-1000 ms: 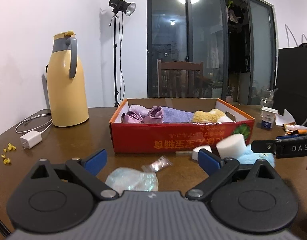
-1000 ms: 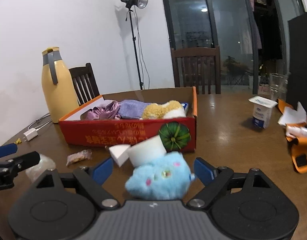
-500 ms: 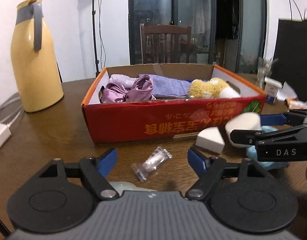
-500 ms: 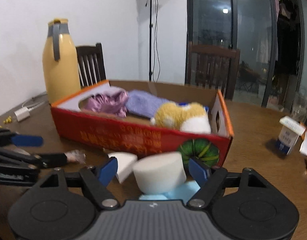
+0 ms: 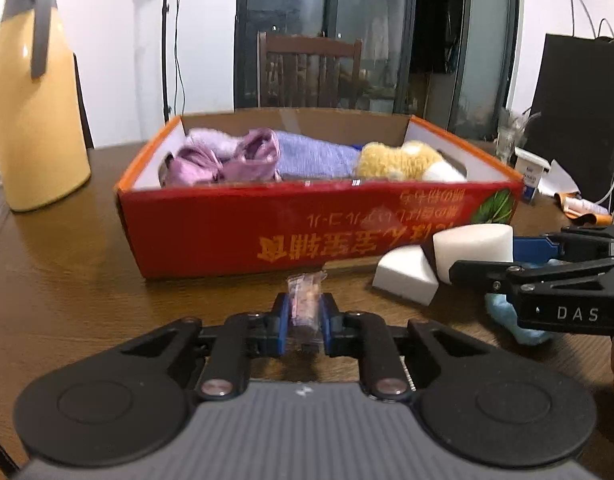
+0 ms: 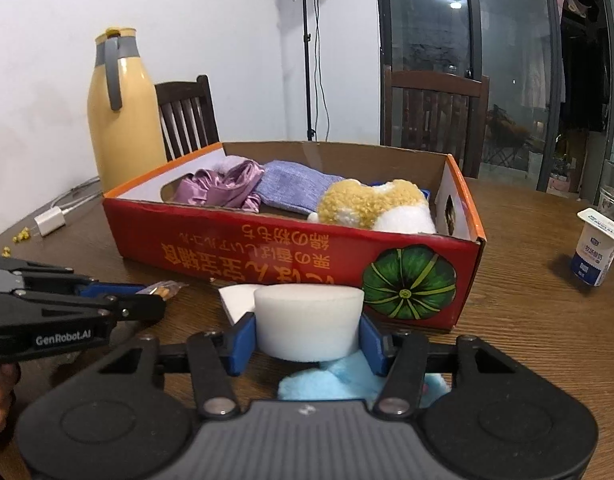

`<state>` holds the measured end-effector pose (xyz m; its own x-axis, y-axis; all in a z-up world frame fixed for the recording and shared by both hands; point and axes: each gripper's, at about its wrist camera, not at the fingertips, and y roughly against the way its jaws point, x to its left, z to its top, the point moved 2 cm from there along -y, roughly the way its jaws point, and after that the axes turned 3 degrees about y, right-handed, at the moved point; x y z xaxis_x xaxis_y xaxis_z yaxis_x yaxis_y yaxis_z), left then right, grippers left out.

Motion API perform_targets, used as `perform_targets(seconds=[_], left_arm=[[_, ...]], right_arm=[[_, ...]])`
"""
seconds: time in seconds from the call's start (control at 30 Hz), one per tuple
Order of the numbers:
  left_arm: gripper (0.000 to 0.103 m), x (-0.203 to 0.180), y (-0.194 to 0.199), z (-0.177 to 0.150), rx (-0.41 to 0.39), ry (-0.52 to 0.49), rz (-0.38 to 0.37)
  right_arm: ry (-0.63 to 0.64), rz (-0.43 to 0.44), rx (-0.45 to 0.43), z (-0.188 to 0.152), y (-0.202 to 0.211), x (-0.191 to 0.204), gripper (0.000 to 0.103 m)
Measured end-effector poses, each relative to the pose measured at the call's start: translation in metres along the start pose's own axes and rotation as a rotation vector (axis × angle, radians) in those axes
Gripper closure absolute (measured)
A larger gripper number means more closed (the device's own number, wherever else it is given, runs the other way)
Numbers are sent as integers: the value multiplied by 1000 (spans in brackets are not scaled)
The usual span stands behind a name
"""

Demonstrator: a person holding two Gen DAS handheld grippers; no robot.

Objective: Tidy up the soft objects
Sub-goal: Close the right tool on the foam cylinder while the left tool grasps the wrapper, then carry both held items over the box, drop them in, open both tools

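Both tongs closed just short of the red box's (image 5: 235,236) near wall: left tongs (image 5: 303,320) on a clear packet (image 5: 305,300), right tongs (image 6: 307,338) on a white sponge (image 6: 309,320).

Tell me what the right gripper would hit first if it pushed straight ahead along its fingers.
Probably the red box's near wall: the right gripper, shut on the white sponge, points at it. Depth is unclear.

left tongs (image 5: 303,322) closed on packet (image 5: 305,300), right tongs (image 6: 307,340) on sponge (image 6: 309,322)
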<state>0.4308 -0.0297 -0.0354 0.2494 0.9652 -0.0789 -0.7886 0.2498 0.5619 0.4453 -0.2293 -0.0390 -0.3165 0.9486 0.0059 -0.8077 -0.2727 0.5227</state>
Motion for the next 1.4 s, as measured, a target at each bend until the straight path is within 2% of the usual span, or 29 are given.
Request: perform_targets(seconds=[0.2, 0.4, 0.6, 0.83, 0.97, 1.1, 1.23, 1.33, 1.4], left_arm=[[86, -26, 67, 10, -133, -26, -64], [86, -52, 155, -2, -244, -25, -109], [86, -60, 201, -33, -232, 51, -135], [86, -59, 223, -41, -245, 69, -112], [86, -57, 219, -32, -254, 57, -119], [86, -49, 192, 10, -252, 58, -173], [86, -26, 130, 72, -216, 82, -126], [86, -6, 72, 107, -149, 113, -88], [86, 6, 33, 121, -88, 139, -94]], right_arm=[[41, -5, -109, 7, 57, 19, 50], [61, 33, -129, -18, 136, 46, 49], [55, 70, -128, -51, 198, 61, 49], [65, 71, -141, -59, 223, 69, 49], [38, 113, -149, -52, 223, 64, 49], [52, 137, -168, -19, 205, 53, 49], [50, 127, -170, 37, 156, 30, 49], [40, 119, -138, 76, 101, 15, 49], [53, 102, -92, 93, 63, 11, 49]])
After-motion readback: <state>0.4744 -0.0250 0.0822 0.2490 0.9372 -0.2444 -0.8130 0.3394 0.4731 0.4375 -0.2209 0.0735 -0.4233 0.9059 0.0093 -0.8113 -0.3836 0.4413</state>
